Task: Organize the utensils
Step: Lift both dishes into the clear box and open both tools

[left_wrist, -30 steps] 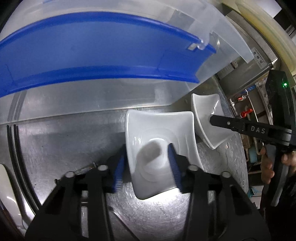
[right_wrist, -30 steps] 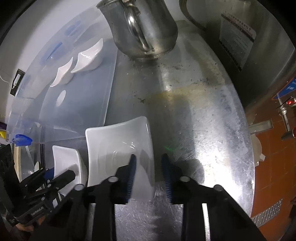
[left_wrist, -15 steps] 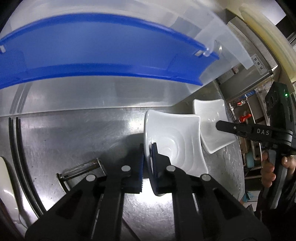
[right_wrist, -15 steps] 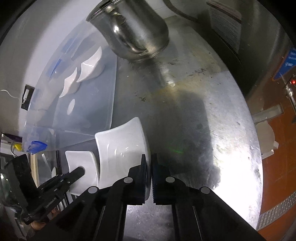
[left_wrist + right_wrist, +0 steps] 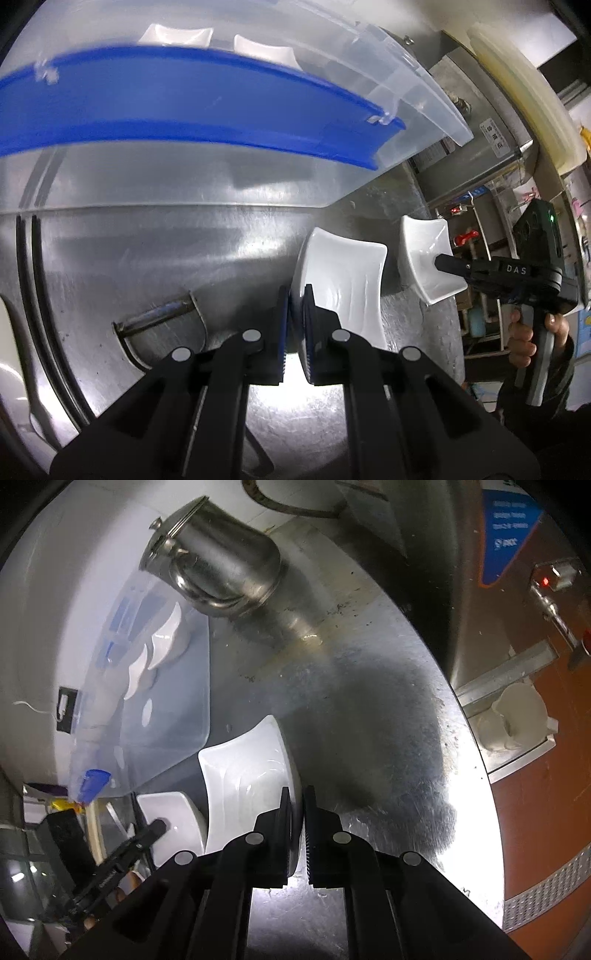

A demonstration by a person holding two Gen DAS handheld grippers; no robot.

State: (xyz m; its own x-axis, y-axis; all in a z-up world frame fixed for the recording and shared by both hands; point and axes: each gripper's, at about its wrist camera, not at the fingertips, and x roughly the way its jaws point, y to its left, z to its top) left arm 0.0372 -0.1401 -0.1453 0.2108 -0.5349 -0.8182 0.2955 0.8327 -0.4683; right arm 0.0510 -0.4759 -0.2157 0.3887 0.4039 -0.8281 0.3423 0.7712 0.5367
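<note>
My left gripper point(image 5: 296, 295) is shut on the near rim of a white square dish point(image 5: 343, 273), which tilts up off the steel table point(image 5: 147, 258). To its right, the right gripper point(image 5: 441, 263) holds a second white dish point(image 5: 424, 258) in the air. In the right wrist view, my right gripper point(image 5: 296, 797) is shut on the rim of that dish point(image 5: 243, 775). The left gripper point(image 5: 160, 826) with its dish point(image 5: 173, 812) shows at the lower left. A clear plastic bin point(image 5: 332, 48) with a blue rim stands behind.
Two white dishes point(image 5: 173, 35) lie inside the bin point(image 5: 177, 716). A steel kettle point(image 5: 221, 561) stands at the back of the table. A metal peeler point(image 5: 159, 314) lies left of my left fingers. A hand point(image 5: 524, 339) grips the right tool's handle.
The left jaws went from open around the dish to shut on its rim. The right jaws closed on the other dish's rim. Both dishes tilted up and moved apart.
</note>
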